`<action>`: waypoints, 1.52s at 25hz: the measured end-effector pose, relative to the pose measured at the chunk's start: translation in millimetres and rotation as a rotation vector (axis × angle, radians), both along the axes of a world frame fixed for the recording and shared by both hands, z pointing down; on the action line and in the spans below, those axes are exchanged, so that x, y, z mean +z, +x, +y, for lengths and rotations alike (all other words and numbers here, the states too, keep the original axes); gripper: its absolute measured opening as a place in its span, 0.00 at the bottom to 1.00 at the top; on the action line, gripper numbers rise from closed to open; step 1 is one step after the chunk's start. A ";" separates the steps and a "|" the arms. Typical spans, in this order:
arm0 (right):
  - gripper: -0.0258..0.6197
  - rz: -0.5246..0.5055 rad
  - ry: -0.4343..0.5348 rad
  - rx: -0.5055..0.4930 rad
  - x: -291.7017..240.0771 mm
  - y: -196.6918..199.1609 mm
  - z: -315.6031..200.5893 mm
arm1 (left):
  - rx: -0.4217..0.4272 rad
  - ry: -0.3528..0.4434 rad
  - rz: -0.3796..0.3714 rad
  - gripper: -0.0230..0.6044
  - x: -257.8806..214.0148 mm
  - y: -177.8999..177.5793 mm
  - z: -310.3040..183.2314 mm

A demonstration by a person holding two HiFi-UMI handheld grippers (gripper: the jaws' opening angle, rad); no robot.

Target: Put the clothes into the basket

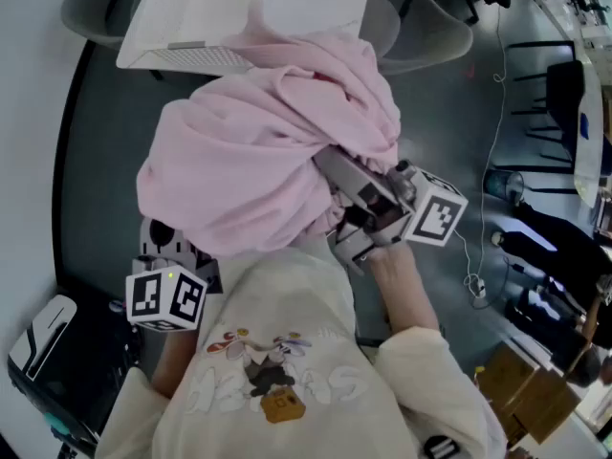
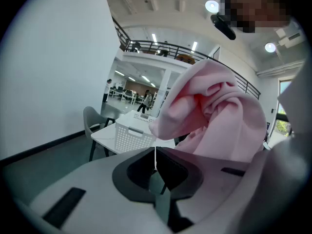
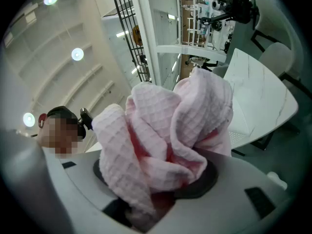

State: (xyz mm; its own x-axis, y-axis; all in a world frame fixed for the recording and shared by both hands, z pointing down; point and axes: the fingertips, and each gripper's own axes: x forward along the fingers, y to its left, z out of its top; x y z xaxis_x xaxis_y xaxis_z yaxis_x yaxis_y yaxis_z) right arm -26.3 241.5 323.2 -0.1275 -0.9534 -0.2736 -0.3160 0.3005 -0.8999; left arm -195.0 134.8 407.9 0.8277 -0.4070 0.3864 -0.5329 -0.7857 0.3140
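A bundled pink waffle-knit garment [image 1: 249,161] hangs in the air in front of the person. My right gripper [image 1: 337,178] is shut on it from the right, and a thick fold of the cloth [image 3: 165,130] fills its jaws [image 3: 158,186]. My left gripper [image 2: 156,162] sits lower at the left with its jaws together and nothing between them. The garment [image 2: 219,116] hangs above and to its right. In the head view only its marker cube [image 1: 164,299] shows clearly; its tips are under the cloth. The white perforated basket [image 1: 182,55] stands beyond on a white table [image 2: 105,136].
Grey chairs [image 1: 421,17] stand around the table, one of them at its left [image 2: 95,118]. A white wall runs along the left. Cables, boxes and dark equipment [image 1: 535,247] lie on the grey floor at the right.
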 end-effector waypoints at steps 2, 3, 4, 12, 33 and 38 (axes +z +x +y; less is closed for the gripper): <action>0.42 -0.014 -0.008 -0.012 -10.5 -20.5 51.1 | -0.007 -0.015 -0.037 0.06 -4.0 -20.0 47.2; 0.42 -0.023 -0.012 -0.012 -14.4 -29.8 75.1 | -0.005 -0.022 -0.048 0.06 -7.3 -28.3 68.2; 0.42 -0.034 -0.019 -0.008 -17.0 -38.7 97.3 | 0.001 -0.028 -0.052 0.06 -12.3 -35.6 86.7; 0.42 -0.128 -0.045 0.059 -8.9 -101.3 192.9 | 0.048 -0.030 -0.028 0.06 -39.3 -89.6 167.7; 0.43 -0.204 -0.027 0.070 -3.5 -178.6 180.3 | 0.108 -0.058 0.026 0.06 -44.4 -154.4 162.4; 0.43 -0.222 -0.048 0.108 2.1 -185.9 178.6 | 0.132 -0.088 0.048 0.06 -37.3 -162.1 156.4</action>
State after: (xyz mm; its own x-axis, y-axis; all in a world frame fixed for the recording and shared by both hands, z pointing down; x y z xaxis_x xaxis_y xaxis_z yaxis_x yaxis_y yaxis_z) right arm -212.2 420.0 325.3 0.0343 -0.9709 -0.2372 -0.1372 0.2305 -0.9634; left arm -357.1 291.2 370.6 0.8903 -0.2595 0.3741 -0.4092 -0.8163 0.4076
